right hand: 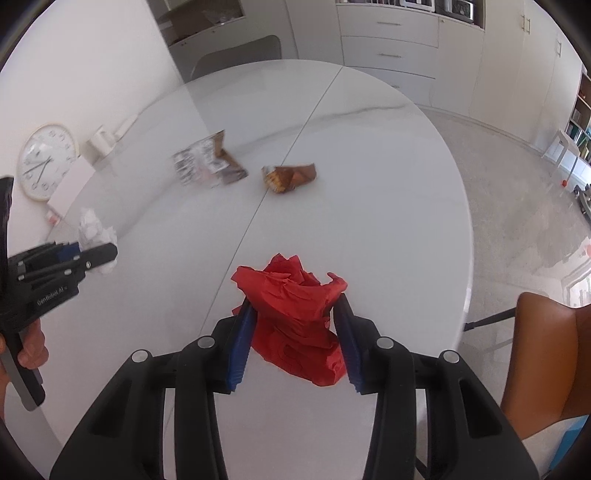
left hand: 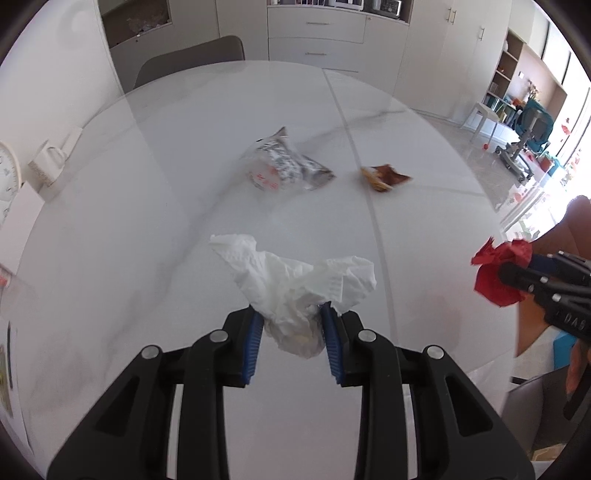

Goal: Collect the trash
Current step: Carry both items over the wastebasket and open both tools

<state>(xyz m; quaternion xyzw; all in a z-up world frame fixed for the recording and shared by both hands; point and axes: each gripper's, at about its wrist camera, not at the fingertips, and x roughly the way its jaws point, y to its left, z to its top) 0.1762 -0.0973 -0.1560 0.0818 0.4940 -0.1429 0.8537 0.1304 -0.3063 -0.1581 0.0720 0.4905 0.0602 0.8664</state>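
My left gripper (left hand: 291,314) is shut on a crumpled white tissue (left hand: 295,284) and holds it above the white marble table (left hand: 147,221). My right gripper (right hand: 295,306) is shut on a crumpled red paper (right hand: 295,314) over the table's near right part. The red paper (left hand: 498,273) also shows at the right edge of the left wrist view. The tissue (right hand: 92,230) shows at the left of the right wrist view. A silver snack bag (left hand: 288,166) and a brown wrapper (left hand: 384,177) lie further back on the table.
A white clock (right hand: 46,166) and a white box (right hand: 70,184) stand at the table's left edge. A grey chair (left hand: 192,62) is at the far side. A brown chair (right hand: 546,354) is at the right. Cabinets (left hand: 317,33) line the back wall.
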